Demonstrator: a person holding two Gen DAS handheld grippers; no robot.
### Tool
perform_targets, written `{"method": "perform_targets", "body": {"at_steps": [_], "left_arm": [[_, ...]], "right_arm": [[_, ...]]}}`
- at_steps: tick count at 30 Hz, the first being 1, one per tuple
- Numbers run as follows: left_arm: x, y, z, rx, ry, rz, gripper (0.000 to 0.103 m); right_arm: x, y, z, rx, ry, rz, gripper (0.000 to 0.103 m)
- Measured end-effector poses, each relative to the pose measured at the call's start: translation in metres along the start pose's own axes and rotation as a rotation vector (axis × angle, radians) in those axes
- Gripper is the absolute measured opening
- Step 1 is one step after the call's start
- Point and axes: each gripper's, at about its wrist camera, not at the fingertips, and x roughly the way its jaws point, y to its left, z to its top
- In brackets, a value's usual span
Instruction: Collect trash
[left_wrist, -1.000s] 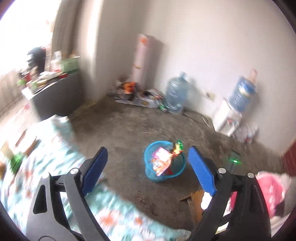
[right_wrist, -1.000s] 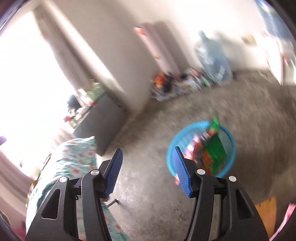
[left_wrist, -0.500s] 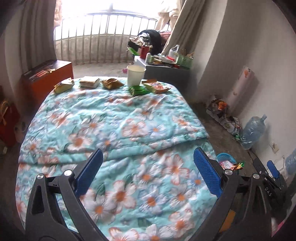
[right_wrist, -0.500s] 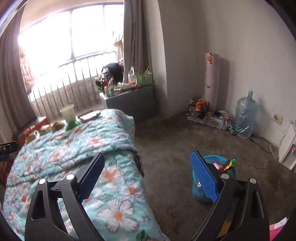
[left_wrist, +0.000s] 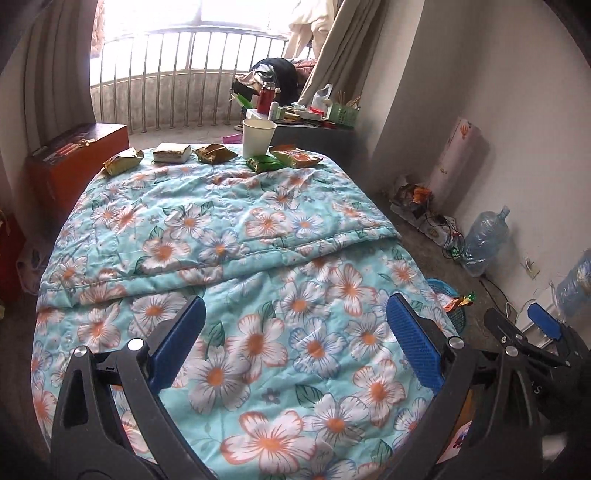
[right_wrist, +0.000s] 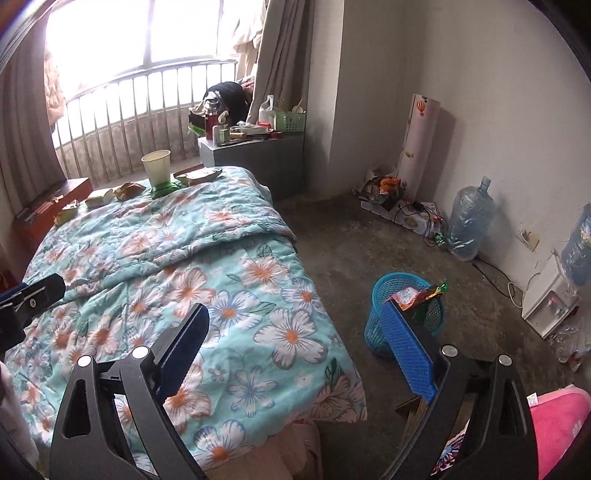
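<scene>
Trash lies in a row along the far edge of the bed (left_wrist: 236, 236): a yellow wrapper (left_wrist: 122, 161) nearest the far left corner, then a tan packet (left_wrist: 172, 152), a crumpled gold wrapper (left_wrist: 215, 152), a white paper cup (left_wrist: 258, 137) standing upright, a green wrapper (left_wrist: 264, 163) just in front of the cup, and an orange packet (left_wrist: 297, 156) toward the far right corner. The bed carries a turquoise floral quilt, folded back so a doubled layer covers its far half. The left tongs (left_wrist: 295, 347) hang over the near half of the quilt, spread wide with nothing between the blue pads, well apart from the trash. The right tongs (right_wrist: 295, 347) hang over the bed's near right corner; they have just been opening and now stand released, with nothing between the pads. On the floor just off the bed's right edge stands a blue basket (right_wrist: 384, 295) with wrappers already in it, one orange-and-green piece sticking up over its rim. In the right wrist view the right pad overlaps the basket's near side. Beyond the bed's far right corner a grey counter (right_wrist: 258, 155) is crowded with bottles and a green bin. A water jug (right_wrist: 471, 221) stands by the wall.
</scene>
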Motion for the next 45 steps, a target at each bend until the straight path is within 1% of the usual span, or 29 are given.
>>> {"method": "perform_targets", "body": {"at_steps": [3,6,8,12,14,18,21,24,29,39,45], "left_arm": [[0.006,-0.001,0.002,-0.021,0.023,0.044,0.094],[0.019,-0.006,-0.004,-0.017,0.083,0.064,0.094],[0.025,-0.011,-0.011,-0.008,0.103,0.086,0.094],[0.034,-0.026,-0.022,0.026,0.143,0.128,0.094],[0.036,-0.034,-0.029,0.049,0.159,0.151,0.094],[0.043,-0.04,-0.037,0.074,0.215,0.171,0.094],[0.04,-0.044,-0.041,0.092,0.219,0.178,0.094],[0.034,-0.048,-0.042,0.109,0.208,0.191,0.094],[0.028,-0.054,-0.041,0.126,0.187,0.204,0.094],[0.019,-0.082,-0.043,0.198,0.152,0.169,0.094],[0.019,-0.092,-0.044,0.22,0.152,0.157,0.094]], "right_arm": [[0.01,0.003,0.004,-0.027,0.013,0.0,0.091],[0.019,0.002,0.005,-0.053,0.019,0.0,0.091],[0.026,0.0,0.003,-0.058,0.038,0.015,0.091],[0.033,-0.01,-0.007,-0.05,0.096,0.045,0.091],[0.034,-0.016,-0.014,-0.057,0.119,0.036,0.091],[0.036,-0.027,-0.027,-0.071,0.16,0.017,0.091],[0.036,-0.033,-0.034,-0.081,0.175,0.0,0.091],[0.038,-0.04,-0.038,-0.067,0.183,0.001,0.091],[0.034,-0.052,-0.038,-0.05,0.175,-0.002,0.091],[0.019,-0.079,-0.042,-0.008,0.158,-0.042,0.091],[0.016,-0.091,-0.044,0.021,0.15,-0.051,0.091]]}}
